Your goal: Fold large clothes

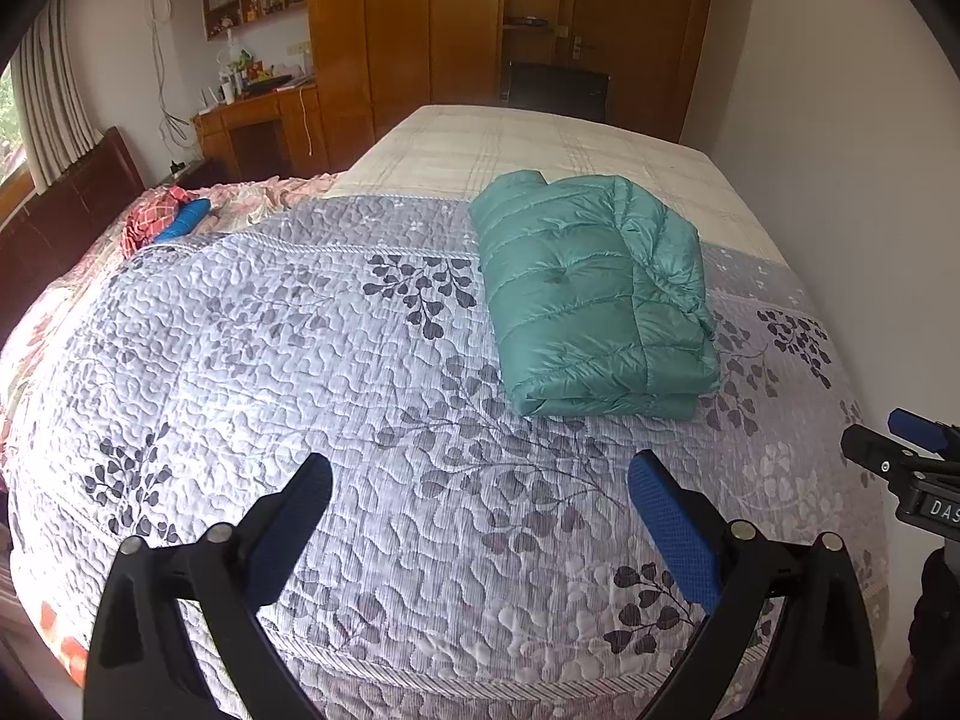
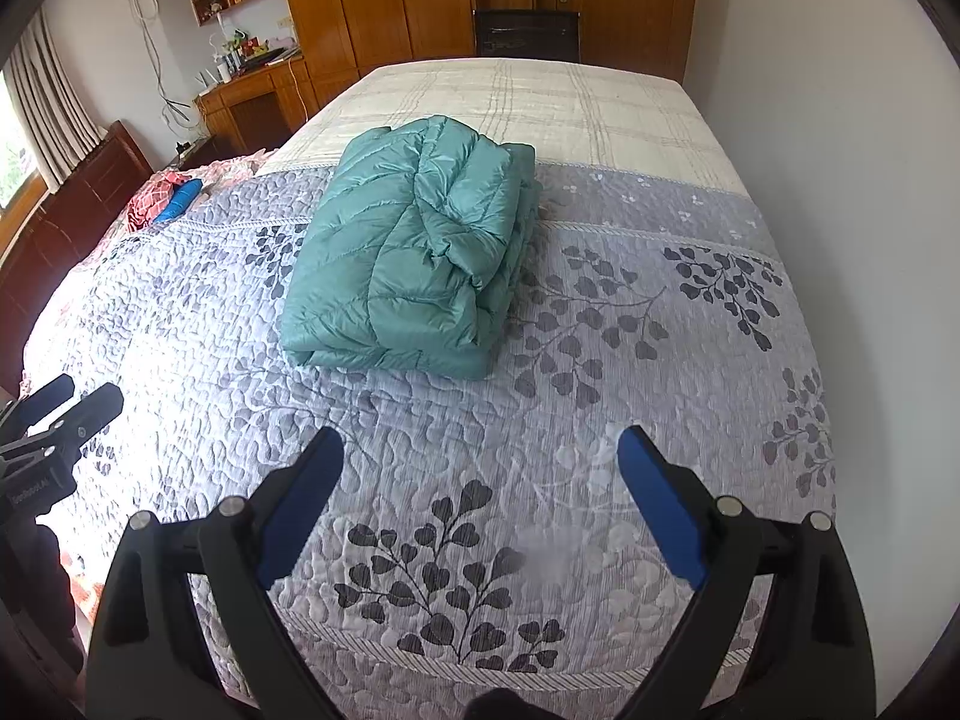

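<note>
A teal quilted down jacket [image 1: 594,294] lies folded into a thick rectangle on the grey leaf-patterned quilt [image 1: 300,360]; it also shows in the right wrist view [image 2: 414,246]. My left gripper [image 1: 480,486] is open and empty, hovering over the quilt short of the jacket. My right gripper [image 2: 480,456] is open and empty, also held back from the jacket's near edge. The right gripper shows at the right edge of the left wrist view [image 1: 912,462]. The left gripper shows at the left edge of the right wrist view [image 2: 54,426].
The bed's far part has a beige checked sheet [image 1: 540,144]. A pink floral blanket with a blue object [image 1: 183,222] lies at the left by a dark headboard [image 1: 66,204]. A white wall [image 1: 840,180] runs along the right. Wooden desk and wardrobes [image 1: 372,48] stand behind.
</note>
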### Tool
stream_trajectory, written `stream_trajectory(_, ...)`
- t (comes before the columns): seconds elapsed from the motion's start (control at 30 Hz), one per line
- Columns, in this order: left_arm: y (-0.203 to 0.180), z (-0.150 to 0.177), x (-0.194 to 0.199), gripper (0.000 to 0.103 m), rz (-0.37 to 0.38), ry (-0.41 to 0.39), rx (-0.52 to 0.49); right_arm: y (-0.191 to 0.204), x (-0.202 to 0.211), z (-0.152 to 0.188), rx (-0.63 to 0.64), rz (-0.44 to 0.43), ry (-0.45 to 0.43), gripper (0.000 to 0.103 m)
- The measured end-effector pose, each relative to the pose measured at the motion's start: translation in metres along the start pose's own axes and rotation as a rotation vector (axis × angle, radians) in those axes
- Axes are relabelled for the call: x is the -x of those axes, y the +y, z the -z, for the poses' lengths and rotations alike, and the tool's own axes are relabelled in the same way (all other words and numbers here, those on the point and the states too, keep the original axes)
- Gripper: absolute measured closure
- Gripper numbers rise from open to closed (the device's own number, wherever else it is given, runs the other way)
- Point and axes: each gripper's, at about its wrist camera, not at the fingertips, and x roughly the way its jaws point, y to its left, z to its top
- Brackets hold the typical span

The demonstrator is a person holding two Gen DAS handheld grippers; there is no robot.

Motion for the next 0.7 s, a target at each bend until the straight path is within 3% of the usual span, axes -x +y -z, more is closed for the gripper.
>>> stream_trajectory(0.7,-0.0007,0.0005,0.0027,0.004,0.002,-0.003,-0.007,0.0015,0.0013,0.0000,0.004,-0.009,-0.001,0.011)
